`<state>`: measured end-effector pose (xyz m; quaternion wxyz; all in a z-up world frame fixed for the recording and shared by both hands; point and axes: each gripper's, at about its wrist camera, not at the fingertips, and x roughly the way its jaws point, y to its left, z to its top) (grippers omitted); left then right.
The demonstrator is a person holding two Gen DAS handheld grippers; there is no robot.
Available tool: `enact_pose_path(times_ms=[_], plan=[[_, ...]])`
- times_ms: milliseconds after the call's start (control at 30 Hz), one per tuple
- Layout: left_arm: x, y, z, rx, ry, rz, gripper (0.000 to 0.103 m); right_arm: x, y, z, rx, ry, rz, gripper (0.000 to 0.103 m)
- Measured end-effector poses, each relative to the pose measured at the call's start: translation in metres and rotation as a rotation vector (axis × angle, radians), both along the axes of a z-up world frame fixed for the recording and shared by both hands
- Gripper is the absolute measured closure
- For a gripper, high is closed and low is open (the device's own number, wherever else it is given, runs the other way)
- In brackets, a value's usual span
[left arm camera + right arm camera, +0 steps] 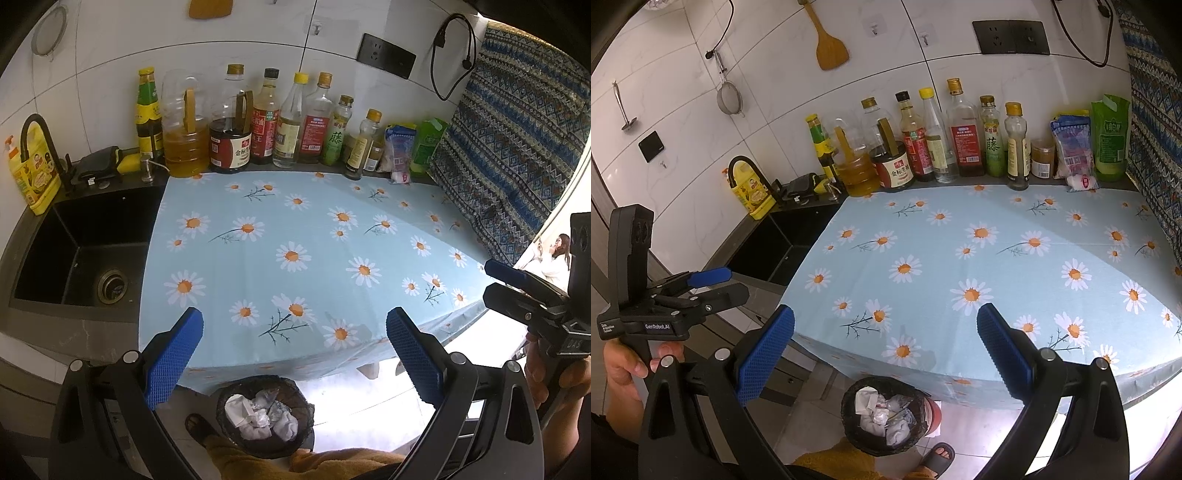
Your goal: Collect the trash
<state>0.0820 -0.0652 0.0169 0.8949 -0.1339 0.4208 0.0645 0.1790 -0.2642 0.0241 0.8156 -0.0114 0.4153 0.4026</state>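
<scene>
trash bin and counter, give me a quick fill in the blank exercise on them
1. The trash bin on the floor holds crumpled ____.
2. The tablecloth is printed with ____.
3. Left of the cloth lies a black ____.
4. Both the left hand-held gripper and right hand-held gripper are ____.

Missing words: paper; daisies; sink; open

Home kitchen — black sink (79,243) with faucet (38,142), condiment bottles (923,147) along tiled wall, hanging spatula (829,44) and strainer (729,98).
</scene>
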Motion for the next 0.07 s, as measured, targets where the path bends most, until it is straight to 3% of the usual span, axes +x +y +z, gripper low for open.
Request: enact_pose_path(times_ms=[67], plan=[[-0.0004, -0.0002, 0.0007, -0.002, 0.0, -0.003, 0.007, -0.001, -0.0005, 0.0001, 0.001, 0.002, 0.0, 0.005]])
